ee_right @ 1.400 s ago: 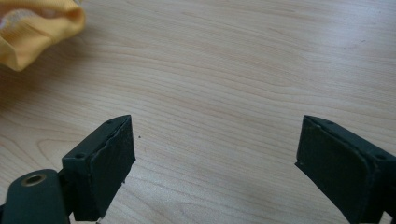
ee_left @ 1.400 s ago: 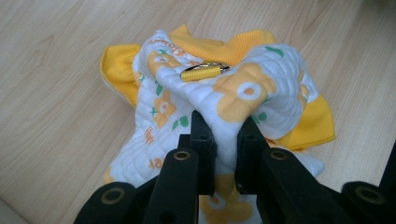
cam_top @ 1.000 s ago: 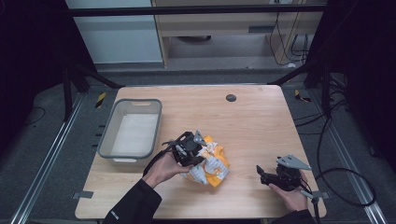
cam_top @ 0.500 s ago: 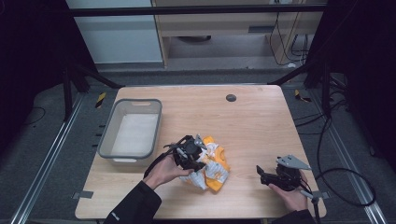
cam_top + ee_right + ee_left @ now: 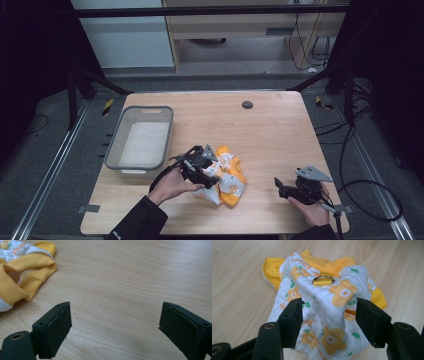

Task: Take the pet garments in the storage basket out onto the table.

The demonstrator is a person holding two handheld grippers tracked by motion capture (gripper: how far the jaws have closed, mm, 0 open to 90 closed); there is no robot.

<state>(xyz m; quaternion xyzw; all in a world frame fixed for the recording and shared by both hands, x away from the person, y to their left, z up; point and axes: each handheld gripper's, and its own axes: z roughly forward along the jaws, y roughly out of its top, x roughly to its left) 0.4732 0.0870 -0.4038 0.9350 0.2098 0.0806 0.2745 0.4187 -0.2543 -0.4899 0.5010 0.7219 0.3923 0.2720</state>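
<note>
Here the left tool [image 5: 328,315] gapes around the quilted garment [image 5: 324,305], its metal ring [image 5: 323,280] visible close up.

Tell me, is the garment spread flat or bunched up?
Bunched up. The garment lies crumpled on the table, with a quilted fold raised between the left gripper's open jaws, which straddle it.

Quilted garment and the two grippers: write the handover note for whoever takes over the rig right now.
Left gripper: jaws open, straddling a raised fold of the quilted garment, not yet closed on it.
Right gripper: jaws open, holding nothing, over bare table to the garment's right.
Garment lies crumpled at the table's front centre; the grey bin stands to its left.
Done: left approach. Left: probably close, lift, then move the garment.
</note>
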